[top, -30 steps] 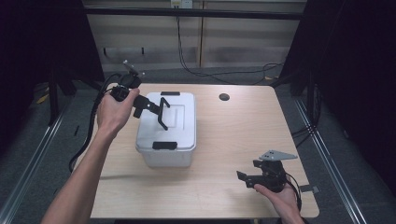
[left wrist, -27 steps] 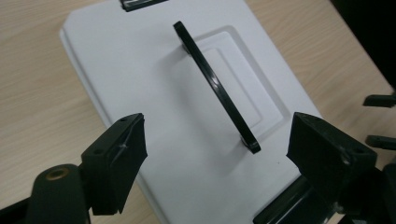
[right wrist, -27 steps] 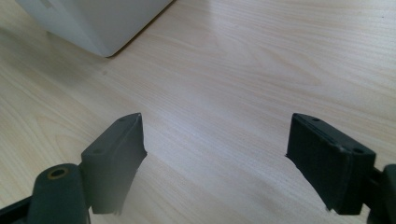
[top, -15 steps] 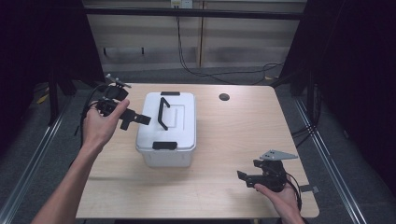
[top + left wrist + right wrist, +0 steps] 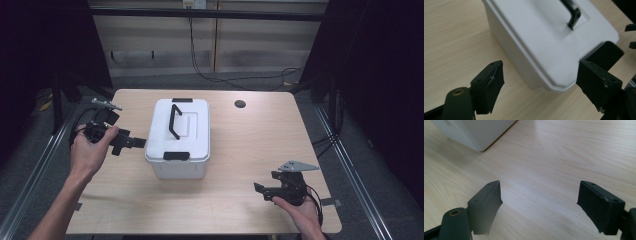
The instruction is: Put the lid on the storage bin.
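A white rectangular plastic storage box (image 5: 178, 137) with a closed lid stands a little to the 9 o'clock side of the centre of the pale wooden table (image 5: 250, 145); the lid hides whatever is inside. A black carrying handle (image 5: 174, 121) lies in a recess on the lid, and black latches sit at the lid's 12 o'clock (image 5: 182, 100) and 6 o'clock (image 5: 176, 156) ends.

The left gripper (image 5: 131, 143) is at the box's 9 o'clock side, just beside the wall, jaws spread wide and holding nothing. In the left gripper view the box's corner and lid rim (image 5: 554, 50) lie between and beyond the two jaws, apart from both. The right gripper (image 5: 261, 190) rests near the table's 5 o'clock corner, well apart from the box, its jaws also spread and empty; the right gripper view shows bare wood between them and a lower corner of the box (image 5: 477, 135) farther off at 11 o'clock.

Open tabletop runs from the box's 3 o'clock side to the table edge, broken by a small dark round hole (image 5: 240, 104) near the 1 o'clock corner. A narrower strip of table lies at the box's 6 o'clock side. No readable writing shows on the box
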Demonstrator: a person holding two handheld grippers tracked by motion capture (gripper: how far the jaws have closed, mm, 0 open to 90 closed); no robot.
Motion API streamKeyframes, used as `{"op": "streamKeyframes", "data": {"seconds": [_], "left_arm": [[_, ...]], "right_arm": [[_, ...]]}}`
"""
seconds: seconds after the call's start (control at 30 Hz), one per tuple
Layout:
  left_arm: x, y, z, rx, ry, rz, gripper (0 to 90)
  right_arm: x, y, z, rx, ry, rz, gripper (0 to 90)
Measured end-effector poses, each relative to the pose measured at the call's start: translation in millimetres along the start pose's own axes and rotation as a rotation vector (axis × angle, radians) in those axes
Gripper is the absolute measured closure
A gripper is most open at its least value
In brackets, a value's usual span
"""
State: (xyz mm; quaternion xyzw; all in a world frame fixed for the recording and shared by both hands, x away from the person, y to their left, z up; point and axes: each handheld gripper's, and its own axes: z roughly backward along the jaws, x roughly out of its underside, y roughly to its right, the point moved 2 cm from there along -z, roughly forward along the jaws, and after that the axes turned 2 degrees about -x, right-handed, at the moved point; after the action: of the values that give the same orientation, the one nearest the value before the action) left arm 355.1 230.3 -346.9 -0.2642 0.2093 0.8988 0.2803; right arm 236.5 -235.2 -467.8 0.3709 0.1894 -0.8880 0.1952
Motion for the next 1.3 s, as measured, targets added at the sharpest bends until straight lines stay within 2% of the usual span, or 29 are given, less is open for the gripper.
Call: {"op": "streamKeyframes", "data": {"seconds": [0.1, 0.17, 0.2, 0.23, 0.3, 0.37, 0.4, 0.43, 0.5, 0.6, 0.63, 0.67, 0.7, 0.73, 0.83, 0.87, 0.97, 1.03, 1.07, 1.1, 1.13, 1.17, 1.2, 1.23, 1.3], "left_arm": [[12.1, -2.4, -1.2, -0.001, -0.004, -0.015, 20.9], [16.5, -3.3, -0.9, -0.007, -0.001, -0.008, 20.9], [25.5, -6.4, -0.3, 0.001, 0.011, -0.001, 20.9], [25.5, -6.4, -0.3, 0.001, 0.011, -0.001, 20.9], [40.4, -14.3, -3.1, 0.014, 0.004, 0.049, 20.9], [50.4, -18.7, -4.0, 0.004, 0.0, 0.056, 20.9], [50.4, -18.7, -4.0, 0.004, 0.0, 0.056, 20.9], [60.7, -22.1, -4.4, -0.002, 0.016, 0.068, 20.9], [69.7, -25.4, -5.6, -0.005, 0.008, 0.085, 20.9], [77.1, -28.3, -5.2, 0.001, 0.003, 0.087, 20.9], [84.4, -29.2, -4.0, 0.001, 0.026, 0.084, 20.9], [84.4, -29.2, -4.0, 0.001, 0.026, 0.084, 21.0], [92.1, -30.4, -4.4, -0.015, 0.018, 0.073, 21.0], [96.2, -31.0, -5.0, -0.02, 0.031, 0.08, 21.0], [104.3, -32.6, -5.4, -0.014, 0.038, 0.096, 21.0], [111.9, -33.2, -6.5, -0.021, 0.056, 0.11, 21.0], [118.7, -34.8, -7.5, -0.046, 0.045, 0.122, 21.0], [124.8, -35.8, -9.7, -0.058, 0.07, 0.152, 21.0], [127.7, -36.3, -12.8, -0.061, 0.064, 0.15, 21.0], [133.5, -37.6, -19.2, -0.095, 0.055, 0.153, 21.3], [135.7, -37.8, -22.7, -0.083, 0.048, 0.17, 21.5], [135.7, -37.8, -22.7, -0.083, 0.048, 0.17, 21.5], [137.8, -38.1, -24.6, -0.071, 0.027, 0.164, 21.7], [138.9, -37.1, -25.8, -0.1, 0.027, 0.15, 21.7], [140.9, -34.2, -27.7, -0.094, 0.011, 0.136, 21.6]], "right_arm": [[0.0, 0.3, 0.0, 0.002, -0.001, -0.003, 18.2], [0.1, 0.2, 0.1, 0.001, -0.001, -0.002, 18.2], [0.1, 0.2, 0.1, 0.001, -0.001, -0.001, 18.2], [0.1, 0.2, 0.3, 0.0, -0.001, 0.0, 18.2], [0.1, 0.3, 0.2, 0.003, -0.001, -0.003, 18.2], [0.1, 0.1, 0.4, 0.002, -0.001, 0.0, 18.2], [0.2, 0.3, 0.3, 0.001, 0.002, 0.003, 18.2], [0.2, 0.3, 0.4, 0.001, 0.002, 0.004, 18.2], [0.3, 0.5, 0.6, 0.004, 0.002, 0.0, 18.2], [0.2, 0.7, 0.2, 0.003, 0.001, -0.001, 18.2], [0.1, 0.6, 0.2, 0.004, 0.002, -0.001, 18.2], [0.2, 0.4, 0.5, 0.006, 0.001, 0.0, 18.2], [0.3, 0.5, 0.7, 0.007, 0.002, 0.001, 18.2], [0.4, 0.6, 0.8, 0.007, 0.003, -0.001, 18.2], [0.6, 1.0, 0.9, 0.011, 0.003, -0.002, 18.2], [0.7, 1.1, 1.0, 0.012, 0.005, -0.002, 18.2], [0.6, 1.2, 0.5, 0.019, 0.021, -0.007, 18.4], [0.7, 1.4, 0.1, 0.02, 0.023, -0.01, 18.4], [0.8, 1.7, -0.9, 0.023, 0.025, -0.013, 18.6], [0.9, 1.7, -1.2, 0.027, 0.027, -0.013, 18.7], [1.1, 1.5, -1.4, 0.028, 0.025, -0.016, 18.8], [1.5, 2.0, -2.3, 0.032, 0.024, -0.013, 18.9], [1.9, 2.7, -3.0, 0.033, 0.018, -0.015, 19.0], [1.9, 2.7, -3.0, 0.033, 0.018, -0.015, 19.0], [3.0, 5.6, -5.4, 0.04, 0.003, -0.024, 19.0]]}}
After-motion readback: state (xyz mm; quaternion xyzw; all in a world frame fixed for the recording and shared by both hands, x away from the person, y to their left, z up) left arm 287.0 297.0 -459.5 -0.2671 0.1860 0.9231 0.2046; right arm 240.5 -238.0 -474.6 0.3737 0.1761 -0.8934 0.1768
